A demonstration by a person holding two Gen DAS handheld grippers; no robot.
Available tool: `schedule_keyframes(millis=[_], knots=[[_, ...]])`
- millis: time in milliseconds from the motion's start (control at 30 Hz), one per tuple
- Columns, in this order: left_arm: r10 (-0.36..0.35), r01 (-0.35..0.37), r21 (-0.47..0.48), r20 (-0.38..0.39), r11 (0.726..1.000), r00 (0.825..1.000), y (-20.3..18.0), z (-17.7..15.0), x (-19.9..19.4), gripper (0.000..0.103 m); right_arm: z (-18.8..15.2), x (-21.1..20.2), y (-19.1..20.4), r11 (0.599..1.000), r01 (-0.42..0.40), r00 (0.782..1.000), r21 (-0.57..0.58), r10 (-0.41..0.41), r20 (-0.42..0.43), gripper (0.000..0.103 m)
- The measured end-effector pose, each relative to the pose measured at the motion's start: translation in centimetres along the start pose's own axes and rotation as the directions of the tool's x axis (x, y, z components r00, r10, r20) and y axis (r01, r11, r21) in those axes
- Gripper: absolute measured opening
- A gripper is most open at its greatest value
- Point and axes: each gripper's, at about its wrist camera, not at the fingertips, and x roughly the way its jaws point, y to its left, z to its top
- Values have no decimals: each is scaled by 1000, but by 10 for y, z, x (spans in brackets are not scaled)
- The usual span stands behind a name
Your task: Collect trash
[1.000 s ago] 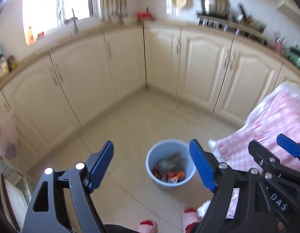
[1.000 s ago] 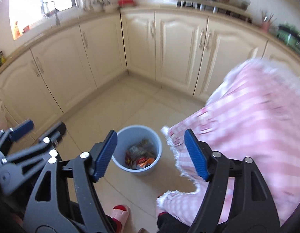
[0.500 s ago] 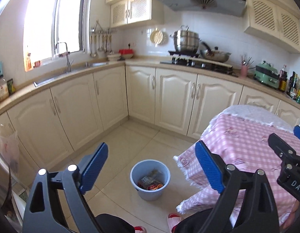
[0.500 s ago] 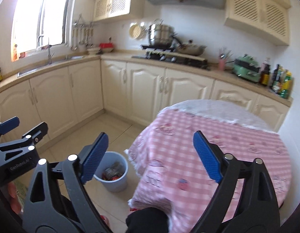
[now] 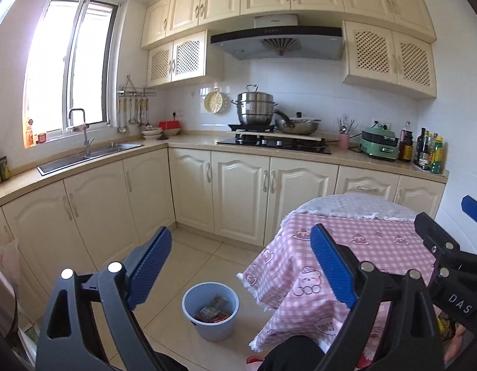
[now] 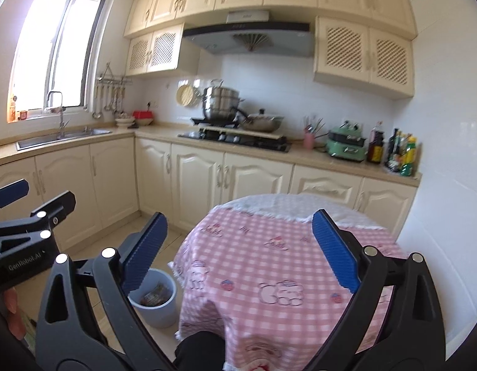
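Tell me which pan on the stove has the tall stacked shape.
The steamer pot, on the stove's left side: shiny steel, stacked tiers, looped lid handle. The wok to its right is low and wide with a flat lid.

One blue bin point(image 5: 210, 310) of trash at 6 o'clock, one pink-checked table point(image 5: 356, 247) at 4 o'clock, two pots point(image 5: 255, 108) at 12 o'clock, one sink point(image 5: 90, 153) at 9 o'clock, one green cooker point(image 5: 380, 143) at 2 o'clock

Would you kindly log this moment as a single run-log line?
left gripper: open, empty | right gripper: opening, empty | round blue plastic bin: on floor beside pink checked tablecloth, wrappers inside
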Motion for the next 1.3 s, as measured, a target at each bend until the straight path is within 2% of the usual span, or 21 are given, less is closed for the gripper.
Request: schedule_keyframes(millis=[267,1300], knots=[[-26,26,9,32,1000,999,-14,0,-20,89,1,-25,-16,999,38,998,20,-39,42,94],[-35,35,14,32,999,999,-10,-1,-18,89,-4,-21,-11,999,25,999,29,-27,38,94]])
